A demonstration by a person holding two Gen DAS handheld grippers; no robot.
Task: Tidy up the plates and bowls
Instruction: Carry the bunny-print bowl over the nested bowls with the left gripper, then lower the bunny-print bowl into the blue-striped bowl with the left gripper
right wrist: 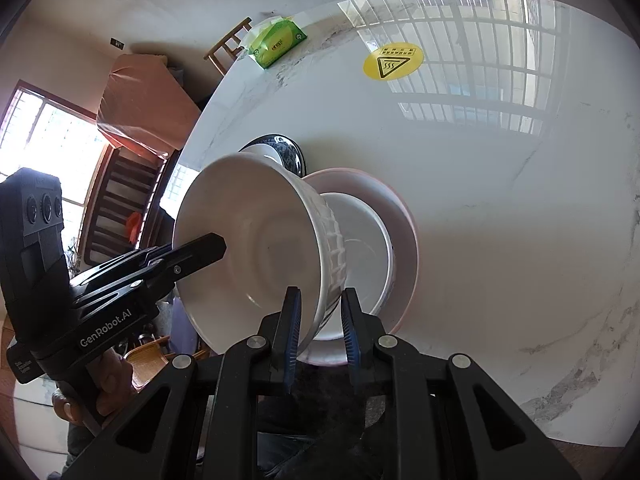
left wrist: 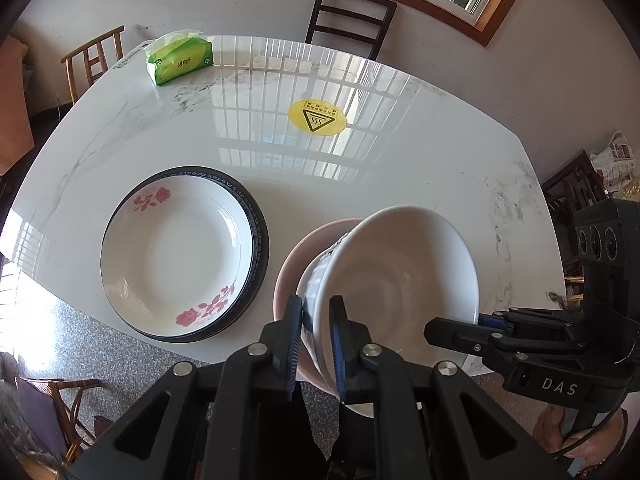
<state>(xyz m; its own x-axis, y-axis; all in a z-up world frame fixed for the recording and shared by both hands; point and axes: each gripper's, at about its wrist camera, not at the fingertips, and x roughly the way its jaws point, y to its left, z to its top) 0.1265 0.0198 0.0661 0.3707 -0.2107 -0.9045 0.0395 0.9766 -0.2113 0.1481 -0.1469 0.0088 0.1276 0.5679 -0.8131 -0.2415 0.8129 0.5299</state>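
- White bowl [left wrist: 400, 280]: we hold it tilted in the air at the near edge of the counter [left wrist: 400, 152], its ribbed outer wall facing the plates.
- Left tongs [left wrist: 316, 344]: closed on the bowl's near rim, one finger inside the wall and one outside.
- Right tongs [right wrist: 318, 320]: likewise clamped on the same bowl's rim; from the left wrist view they reach in from the right side [left wrist: 460, 330].
- Pink plate [right wrist: 404, 220]: we find it flat on the counter directly under the bowl, with a second white bowl [right wrist: 368, 240] sitting in it.
- Flowered plate [left wrist: 172, 252]: white with pink roses, stacked on a dark-rimmed plate [left wrist: 260, 236], just left of the pink plate.
- Yellow warning sticker [left wrist: 317, 117]: on the counter's middle, well apart from the dishes.
- Green tissue pack [left wrist: 180, 58]: at the far left corner.
- Dark chair [left wrist: 348, 16]: behind the far edge.
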